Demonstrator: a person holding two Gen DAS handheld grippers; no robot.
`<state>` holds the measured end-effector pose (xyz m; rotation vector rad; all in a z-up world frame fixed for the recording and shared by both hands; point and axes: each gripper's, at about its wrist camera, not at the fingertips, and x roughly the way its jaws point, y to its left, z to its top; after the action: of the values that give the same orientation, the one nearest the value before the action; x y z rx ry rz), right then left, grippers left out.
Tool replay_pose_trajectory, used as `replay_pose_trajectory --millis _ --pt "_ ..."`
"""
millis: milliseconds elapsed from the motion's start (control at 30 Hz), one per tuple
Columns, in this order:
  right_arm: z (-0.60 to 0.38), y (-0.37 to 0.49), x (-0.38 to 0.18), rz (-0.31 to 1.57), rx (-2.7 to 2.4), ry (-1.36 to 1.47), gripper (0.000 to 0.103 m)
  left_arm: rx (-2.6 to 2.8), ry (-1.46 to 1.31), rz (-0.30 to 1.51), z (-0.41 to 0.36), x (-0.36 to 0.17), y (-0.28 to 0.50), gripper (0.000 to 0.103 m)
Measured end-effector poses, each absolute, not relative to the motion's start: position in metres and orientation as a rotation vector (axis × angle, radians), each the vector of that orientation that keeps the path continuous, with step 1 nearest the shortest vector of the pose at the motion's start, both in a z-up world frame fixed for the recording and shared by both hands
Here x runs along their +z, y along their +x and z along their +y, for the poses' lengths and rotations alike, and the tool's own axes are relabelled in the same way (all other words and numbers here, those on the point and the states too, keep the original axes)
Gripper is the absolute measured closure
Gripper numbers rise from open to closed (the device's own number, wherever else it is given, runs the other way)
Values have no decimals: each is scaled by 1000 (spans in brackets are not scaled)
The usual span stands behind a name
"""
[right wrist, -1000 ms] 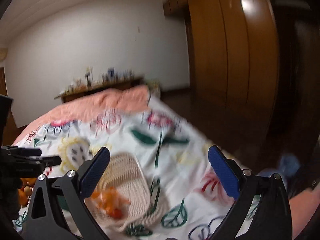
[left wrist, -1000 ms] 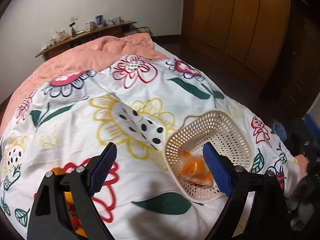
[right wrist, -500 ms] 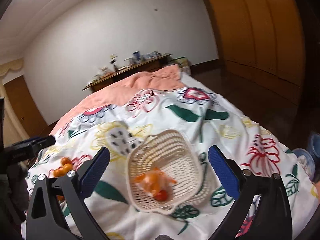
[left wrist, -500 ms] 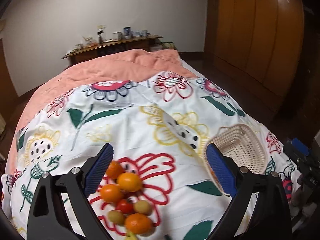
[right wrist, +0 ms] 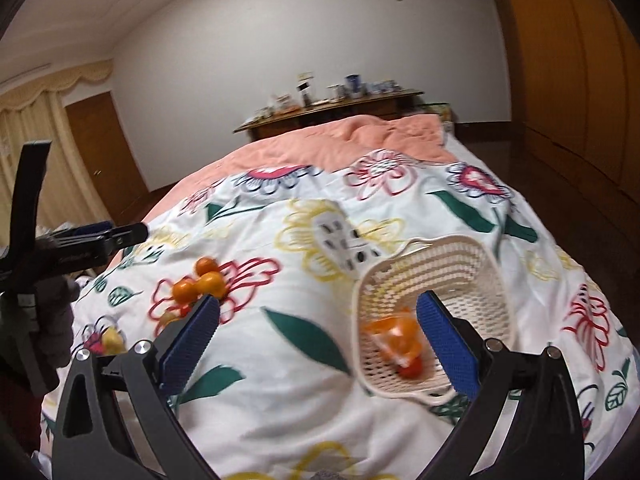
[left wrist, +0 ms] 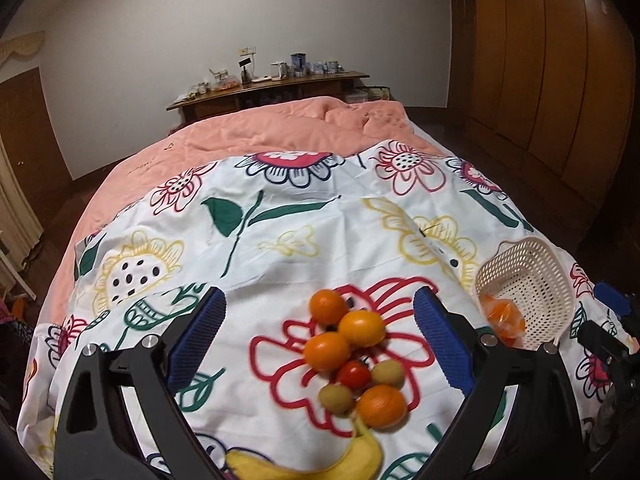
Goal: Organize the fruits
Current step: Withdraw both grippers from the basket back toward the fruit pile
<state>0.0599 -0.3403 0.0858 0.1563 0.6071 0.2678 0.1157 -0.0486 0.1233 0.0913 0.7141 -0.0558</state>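
Observation:
A pile of loose fruit lies on the flowered bedspread: several oranges [left wrist: 326, 351], a red tomato [left wrist: 353, 375], two small green fruits [left wrist: 336, 397] and a banana [left wrist: 320, 466]. My left gripper [left wrist: 318, 340] is open and empty, its jaws on either side of the pile, above it. A cream perforated basket [left wrist: 532, 280] stands to the right and holds a bag of orange fruit [left wrist: 503, 316]. In the right wrist view the basket [right wrist: 460, 272] holds the bag [right wrist: 394, 334] and a tomato [right wrist: 412, 368]. My right gripper [right wrist: 318, 336] is open and empty, to the left of the basket. The oranges [right wrist: 200, 282] lie far left there.
The bed carries a flowered cover [left wrist: 304, 216] with a pink quilt [left wrist: 280, 128] behind it. A wooden shelf [left wrist: 268, 88] with small items stands at the far wall. Wooden wardrobes [left wrist: 560, 60] line the right side. The basket sits near the bed's right edge.
My left gripper has swung left from the basket to over the fruit pile. My right gripper has come down and turned left toward the basket. Both stay open.

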Motion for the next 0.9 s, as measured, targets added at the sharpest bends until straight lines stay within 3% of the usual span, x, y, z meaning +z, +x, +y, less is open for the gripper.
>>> replay_pose_trajectory --millis 667,900 --pt "-274 58 58 751 432 78 5 -59 158 786 9 80 37 7" --pt "-261 59 50 796 453 71 5 -52 85 820 18 69 44 7"
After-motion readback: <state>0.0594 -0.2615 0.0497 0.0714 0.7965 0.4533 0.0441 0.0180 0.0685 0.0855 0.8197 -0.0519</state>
